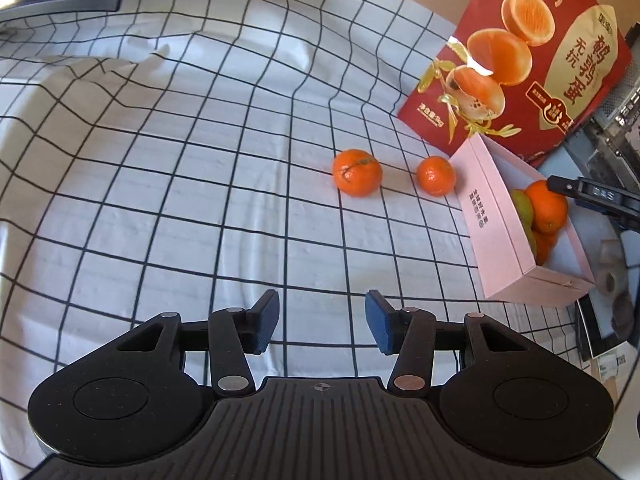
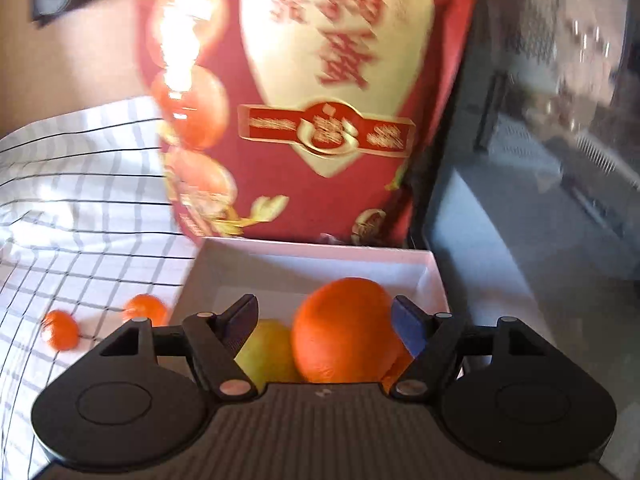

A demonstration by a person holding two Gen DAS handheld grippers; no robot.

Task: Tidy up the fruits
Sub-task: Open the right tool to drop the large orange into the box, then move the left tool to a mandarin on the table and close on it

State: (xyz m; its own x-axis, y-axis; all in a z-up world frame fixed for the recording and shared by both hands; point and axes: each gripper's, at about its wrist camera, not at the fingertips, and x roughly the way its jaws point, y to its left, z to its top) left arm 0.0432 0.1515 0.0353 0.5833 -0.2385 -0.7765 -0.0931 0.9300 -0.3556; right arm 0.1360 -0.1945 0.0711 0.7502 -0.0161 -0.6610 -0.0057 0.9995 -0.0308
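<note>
In the left wrist view, the left gripper sits at the bottom centre with its blue-padded fingers spread apart and nothing between them, above a white checked cloth. Two mandarins lie on the cloth right of centre: a larger one with a stem, and a smaller one just beside the pink box, which stands at the right edge. Inside the box are an orange, a green fruit and more orange fruit beneath. A red carton printed with oranges stands behind the box in the upper right. The tip of the right gripper reaches in from the right edge, over the box.

The right wrist view is blurred. The right gripper is over the box, fingers apart, with the orange lying between them nearer the right finger; whether they touch it I cannot tell. The green fruit is left of it. The two mandarins show at lower left.
</note>
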